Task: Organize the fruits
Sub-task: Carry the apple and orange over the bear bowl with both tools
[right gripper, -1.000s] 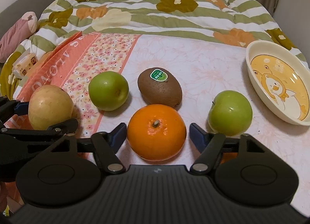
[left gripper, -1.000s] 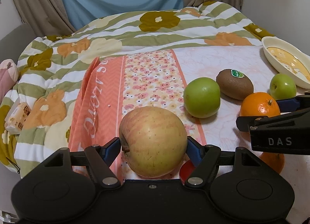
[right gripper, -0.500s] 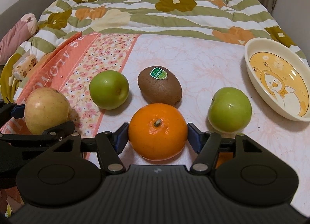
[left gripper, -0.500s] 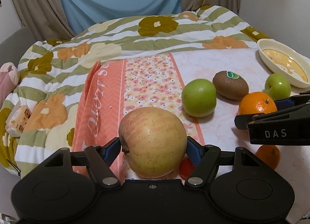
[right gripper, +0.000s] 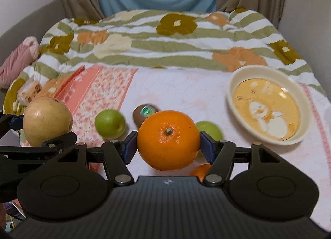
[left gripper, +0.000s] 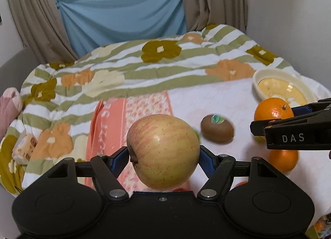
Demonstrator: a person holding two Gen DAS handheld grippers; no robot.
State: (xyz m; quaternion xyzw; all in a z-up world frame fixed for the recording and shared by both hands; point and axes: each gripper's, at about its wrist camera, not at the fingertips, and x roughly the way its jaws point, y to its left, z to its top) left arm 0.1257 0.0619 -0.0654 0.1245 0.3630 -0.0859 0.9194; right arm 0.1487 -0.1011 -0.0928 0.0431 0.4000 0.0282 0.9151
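Orange, clamped between the right gripper fingers above the bed, lay nearer the bowl ahead-right than the apple gripped by the left gripper.

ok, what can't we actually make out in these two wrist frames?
- Left wrist view: one green apple, almost wholly behind the held yellow-red apple.
- Left wrist view: second orange, top hidden by the right tongs.
- Right wrist view: that orange, mostly hidden by the tongs' frame.
- Both views: kiwi sticker text, blurred.
- Right wrist view: bowl drawing, motion-smeared.
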